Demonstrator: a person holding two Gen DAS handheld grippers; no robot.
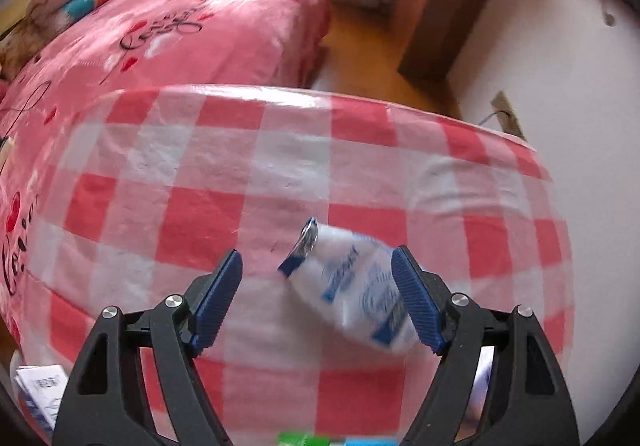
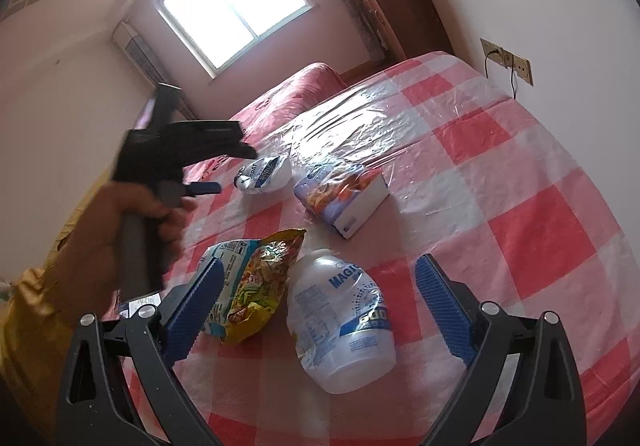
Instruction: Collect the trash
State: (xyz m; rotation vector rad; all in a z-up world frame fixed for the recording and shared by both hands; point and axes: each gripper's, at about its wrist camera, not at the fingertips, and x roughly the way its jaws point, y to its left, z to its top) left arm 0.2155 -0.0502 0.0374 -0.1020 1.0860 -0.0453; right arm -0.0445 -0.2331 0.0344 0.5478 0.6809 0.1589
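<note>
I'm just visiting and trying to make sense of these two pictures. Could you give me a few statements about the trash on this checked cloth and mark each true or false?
1. The crumpled white-and-blue bottle lies between the left tool's open pads. True; whether a pad touches it cannot be told.
2. The right tool is clamped on the snack bag. False: it is open, with the bag and the large clear bottle lying loose on the cloth between its pads.
3. A printed box lies flat on the checked tablecloth. True.
4. The large clear bottle stands upright. False: it lies on its side.
5. The snack bag rests on top of the box. False: they lie apart.
</note>
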